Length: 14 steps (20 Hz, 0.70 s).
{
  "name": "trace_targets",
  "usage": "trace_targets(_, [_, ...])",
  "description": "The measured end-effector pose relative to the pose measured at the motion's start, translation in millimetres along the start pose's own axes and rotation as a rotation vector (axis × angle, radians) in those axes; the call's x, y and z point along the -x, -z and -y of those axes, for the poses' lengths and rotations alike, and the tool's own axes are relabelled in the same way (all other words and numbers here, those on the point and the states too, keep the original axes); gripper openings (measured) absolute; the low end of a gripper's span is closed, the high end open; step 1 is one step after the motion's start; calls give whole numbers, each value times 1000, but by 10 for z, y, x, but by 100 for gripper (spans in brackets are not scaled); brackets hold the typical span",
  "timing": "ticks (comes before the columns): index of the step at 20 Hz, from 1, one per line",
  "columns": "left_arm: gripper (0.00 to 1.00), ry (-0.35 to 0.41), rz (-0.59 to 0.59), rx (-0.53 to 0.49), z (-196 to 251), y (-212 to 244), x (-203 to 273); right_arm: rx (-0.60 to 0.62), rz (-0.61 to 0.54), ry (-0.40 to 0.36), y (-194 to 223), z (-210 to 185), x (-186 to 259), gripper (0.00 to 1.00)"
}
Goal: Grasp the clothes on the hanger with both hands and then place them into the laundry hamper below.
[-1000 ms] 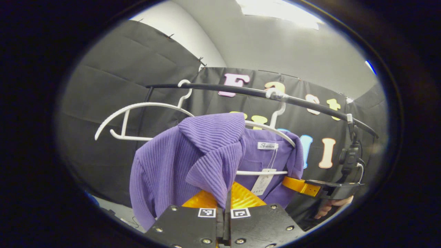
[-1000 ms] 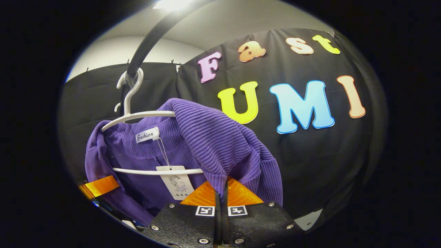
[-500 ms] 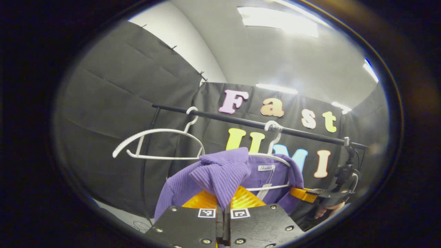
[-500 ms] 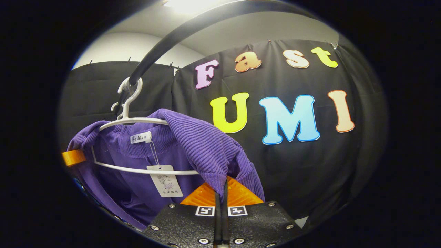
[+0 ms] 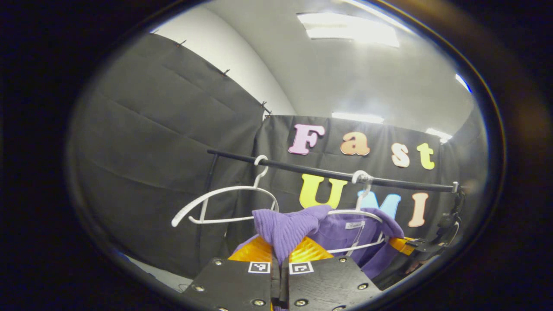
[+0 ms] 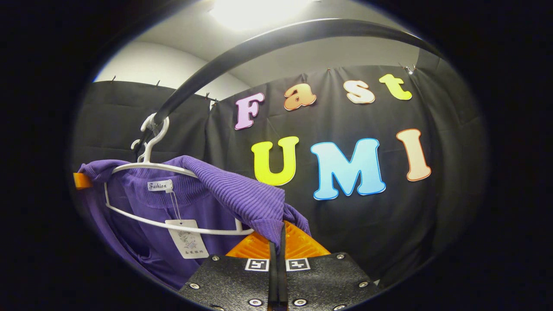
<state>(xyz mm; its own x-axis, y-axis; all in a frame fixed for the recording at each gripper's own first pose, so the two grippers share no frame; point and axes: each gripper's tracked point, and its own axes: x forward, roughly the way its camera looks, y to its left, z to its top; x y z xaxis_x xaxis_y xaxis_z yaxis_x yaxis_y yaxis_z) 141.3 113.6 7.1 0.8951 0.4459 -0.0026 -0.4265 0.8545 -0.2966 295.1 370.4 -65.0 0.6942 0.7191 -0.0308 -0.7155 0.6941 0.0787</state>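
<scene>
purple sweater (image 6: 207, 194) is being draped on white hanger (image 6: 142, 166) | left tongs (image 5: 280, 258) and right tongs (image 6: 277, 242) are each pinching a shoulder fold | snagging on the hanger is being risked

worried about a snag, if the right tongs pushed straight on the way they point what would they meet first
The purple sweater pinched in the right tongs comes first. Behind that fold the line seems to run to the black cloth wall; the white hanger sits off left, though depth is unclear.

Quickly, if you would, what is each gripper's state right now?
Left gripper: shut on the purple ribbed knit sweater.
Right gripper: shut on the same sweater, at its other shoulder.
</scene>
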Motion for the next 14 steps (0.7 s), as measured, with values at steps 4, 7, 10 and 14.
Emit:
trace_targets(4, [1,-29,22,-21,-225,-95,-59,55,56,30,-122,83,-41,0])
trace_targets(7, [1,-39,35,-21,-331,-138,-120,148,97,53,-197,164,-83,0])
trace_targets(10, [1,-67,50,-17,-494,-207,-207,192,132,67,-263,187,-149,0])
trace_targets(14, [1,-73,68,-35,-587,-338,-285,205,138,66,-272,218,-190,0])
